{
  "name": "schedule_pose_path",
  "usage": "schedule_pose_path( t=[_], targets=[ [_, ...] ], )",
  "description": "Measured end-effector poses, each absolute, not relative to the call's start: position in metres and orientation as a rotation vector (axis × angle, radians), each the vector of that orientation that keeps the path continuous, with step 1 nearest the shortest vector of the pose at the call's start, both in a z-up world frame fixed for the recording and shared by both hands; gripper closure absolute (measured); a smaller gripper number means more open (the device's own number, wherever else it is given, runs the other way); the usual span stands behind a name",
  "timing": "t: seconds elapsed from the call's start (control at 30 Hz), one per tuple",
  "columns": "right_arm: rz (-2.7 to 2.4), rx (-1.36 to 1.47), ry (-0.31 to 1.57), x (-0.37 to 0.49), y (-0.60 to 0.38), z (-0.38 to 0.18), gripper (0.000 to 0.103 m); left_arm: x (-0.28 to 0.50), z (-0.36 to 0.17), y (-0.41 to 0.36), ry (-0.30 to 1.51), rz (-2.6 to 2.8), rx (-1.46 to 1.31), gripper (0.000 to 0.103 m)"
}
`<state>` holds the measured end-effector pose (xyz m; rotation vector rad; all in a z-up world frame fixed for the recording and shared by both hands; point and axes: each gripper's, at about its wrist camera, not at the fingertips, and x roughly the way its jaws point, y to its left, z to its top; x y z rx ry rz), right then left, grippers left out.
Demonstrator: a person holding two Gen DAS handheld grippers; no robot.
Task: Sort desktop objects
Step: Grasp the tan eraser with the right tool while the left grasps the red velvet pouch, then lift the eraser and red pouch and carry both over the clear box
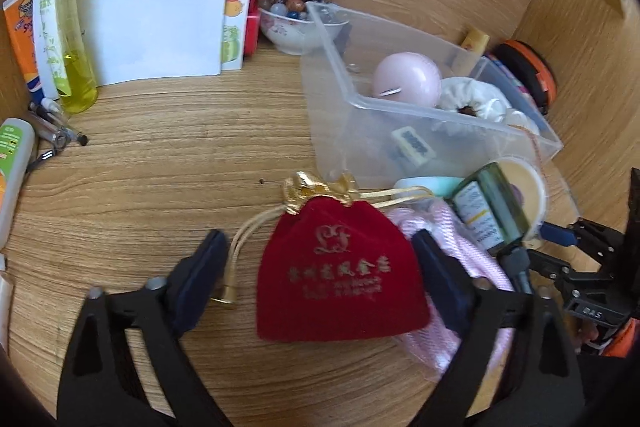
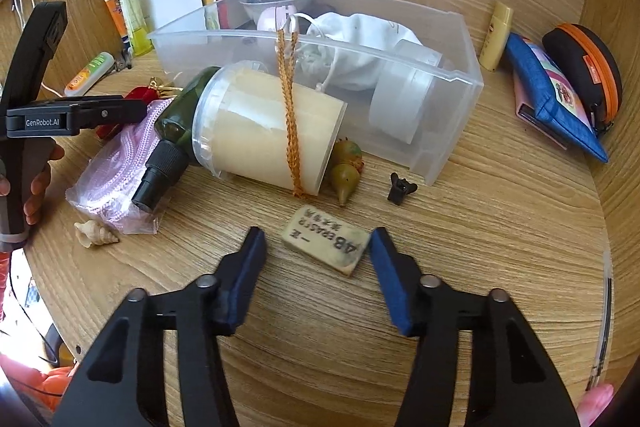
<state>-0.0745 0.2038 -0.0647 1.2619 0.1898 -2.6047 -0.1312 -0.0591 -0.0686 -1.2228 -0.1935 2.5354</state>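
Left hand-held gripper (image 1: 320, 255) spread wide around red velvet pouch (image 1: 340, 271) (no contact visible). Right hand-held gripper (image 2: 318, 247) also wide open, empty, flanking worn eraser (image 2: 326, 245) on wooden surface (image 2: 480, 227).

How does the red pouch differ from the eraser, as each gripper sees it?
The red pouch is soft velvet with gold lettering and a gold-trimmed drawstring top; the eraser is a hard, cream block with dark print. The pouch overlaps a pink bagged cord; the eraser lies alone on bare desk. Shared: each lies flat between the open fingers of its gripper, left gripper and right gripper, ungrasped.
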Motion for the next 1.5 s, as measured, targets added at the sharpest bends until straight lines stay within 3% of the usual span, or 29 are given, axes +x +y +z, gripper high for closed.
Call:
schedule_pose_path(
  t=[0.03, 0.3, 0.5, 1.5],
  targets=[
    [-2.602, 1.261, 0.190, -0.074, 0.204, -0.064, 0.061, -0.129, -0.068, -0.058, -0.204, 2.518, -1.212, 0.028],
    [-2.590, 1.252, 0.184, -0.070, 0.205, -0.064, 0.061, -0.127, -0.067, -0.057, -0.248, 2.476, -1.202, 0.043],
    [-2.593, 1.248, 0.121, -0.066, 0.211, -0.063, 0.061, -0.116, -0.067, -0.060, -0.319, 2.446, -1.172, 0.062],
    [-2.719, 1.009, 0.079, -0.049, 0.234, -0.001, 0.061, -0.060, 0.004, -0.051, -0.358, 2.573, -0.894, 0.063]
  ],
)
